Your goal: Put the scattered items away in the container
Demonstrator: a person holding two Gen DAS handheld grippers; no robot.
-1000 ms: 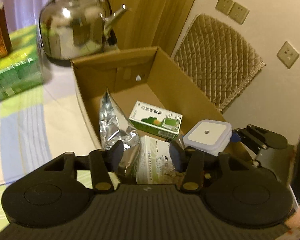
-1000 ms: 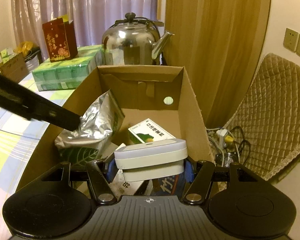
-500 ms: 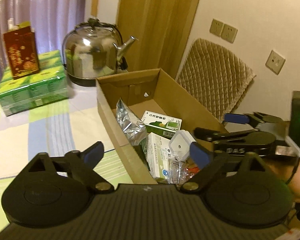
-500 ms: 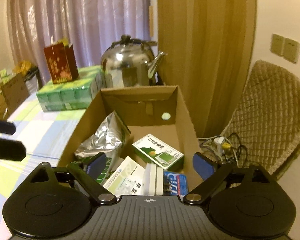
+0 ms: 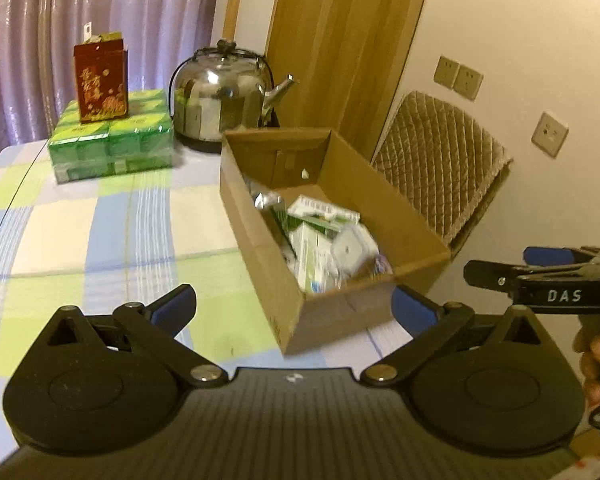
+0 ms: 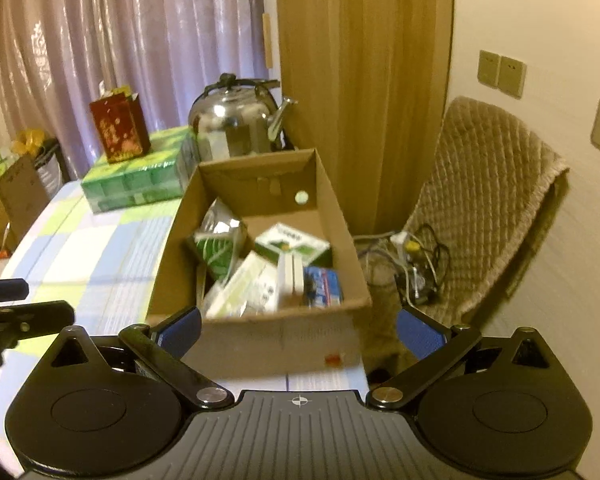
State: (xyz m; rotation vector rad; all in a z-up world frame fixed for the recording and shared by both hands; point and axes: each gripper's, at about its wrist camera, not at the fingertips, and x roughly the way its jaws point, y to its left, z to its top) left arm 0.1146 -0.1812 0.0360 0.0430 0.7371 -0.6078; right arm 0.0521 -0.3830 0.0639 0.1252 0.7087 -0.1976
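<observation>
While both my hand-held grippers — left (image 5: 292,308) and right (image 6: 298,326) — hung wide and empty near the box (image 6: 352,248), the packets (image 6: 256,276) lay inside it on the tabletop (image 5: 100,232).

Brown cardboard box (image 6: 256,344) on a blue-green-white checked tablecloth (image 5: 100,220).

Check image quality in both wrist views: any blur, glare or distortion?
Left wrist: motion blur smears the items in the cardboard box; kettle shows glare spots; fisheye bends the door edges. Right wrist: softer blur on the box contents, warm dim light, curtain sheen, dark corners.
</observation>
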